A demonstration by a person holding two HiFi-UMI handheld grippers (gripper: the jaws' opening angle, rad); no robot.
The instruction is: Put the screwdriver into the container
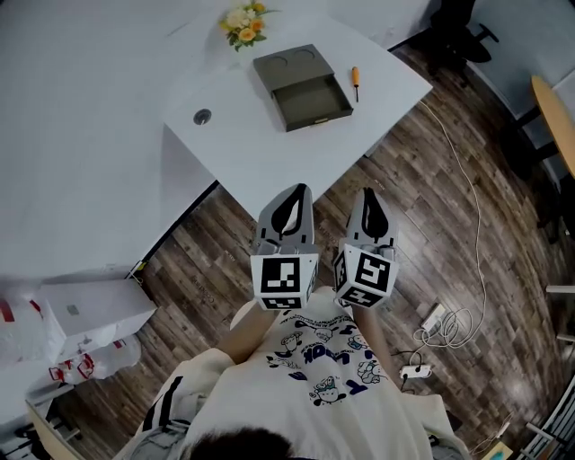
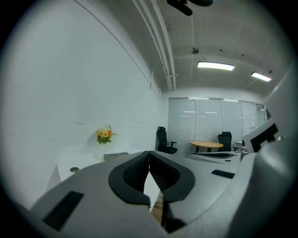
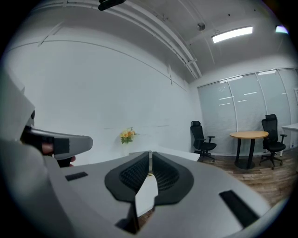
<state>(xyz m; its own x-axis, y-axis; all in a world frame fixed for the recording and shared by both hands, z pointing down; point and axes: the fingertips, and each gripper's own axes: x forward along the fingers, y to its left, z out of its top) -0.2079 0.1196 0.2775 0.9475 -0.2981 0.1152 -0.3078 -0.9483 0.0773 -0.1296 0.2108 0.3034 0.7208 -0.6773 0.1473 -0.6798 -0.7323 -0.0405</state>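
A small screwdriver [image 1: 355, 83] with an orange handle lies on the white table [image 1: 252, 135], just right of an olive-grey container [image 1: 302, 87] with an open tray section. Both grippers hang side by side over the wood floor, well short of the table's near corner. My left gripper [image 1: 296, 193] is shut and holds nothing. My right gripper [image 1: 367, 196] is also shut and empty. In the left gripper view the left gripper [image 2: 149, 153] shows tips that meet; in the right gripper view the right gripper [image 3: 150, 153] shows the same. The container [image 2: 116, 156] shows faintly beyond the left jaws.
A bunch of yellow flowers [image 1: 244, 23] stands behind the container, and a round cable port [image 1: 202, 117] sits in the table's left part. White cables and a power strip [image 1: 431, 322] lie on the floor at the right. Office chairs [image 3: 201, 140] and a round table [image 3: 249, 135] stand farther off.
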